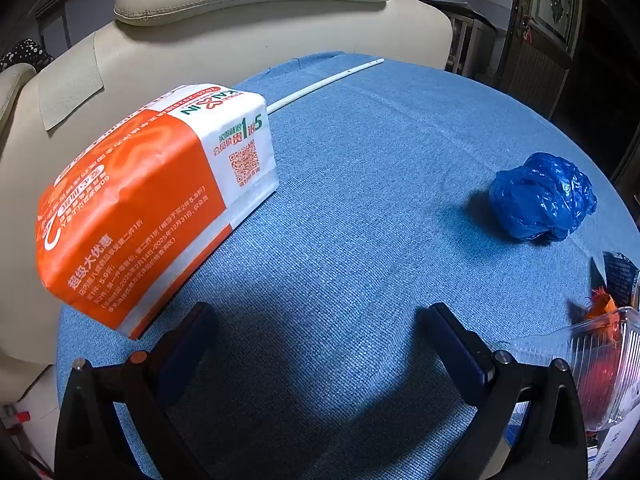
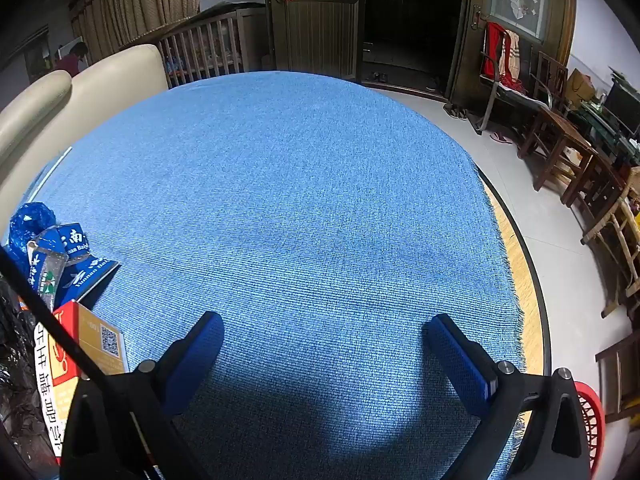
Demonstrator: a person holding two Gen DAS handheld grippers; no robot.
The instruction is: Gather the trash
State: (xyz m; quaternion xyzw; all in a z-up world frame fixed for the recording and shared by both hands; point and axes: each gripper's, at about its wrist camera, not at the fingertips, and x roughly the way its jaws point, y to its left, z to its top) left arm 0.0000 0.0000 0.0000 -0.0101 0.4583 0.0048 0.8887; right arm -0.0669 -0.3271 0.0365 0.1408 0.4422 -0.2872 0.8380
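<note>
A crumpled blue plastic bag lies on the blue tablecloth, ahead and to the right of my left gripper, which is open over bare cloth. A clear plastic container with orange scraps sits at the right edge, beside a dark wrapper. My right gripper is open too, with nothing between its fingers. To its left lie a torn blue carton, the blue bag, and a red and gold box.
A large orange and white tissue pack rests at the table's left, with a thin white rod behind it. A beige sofa stands past the table. A red basket sits low at the right; wooden chairs line the wall.
</note>
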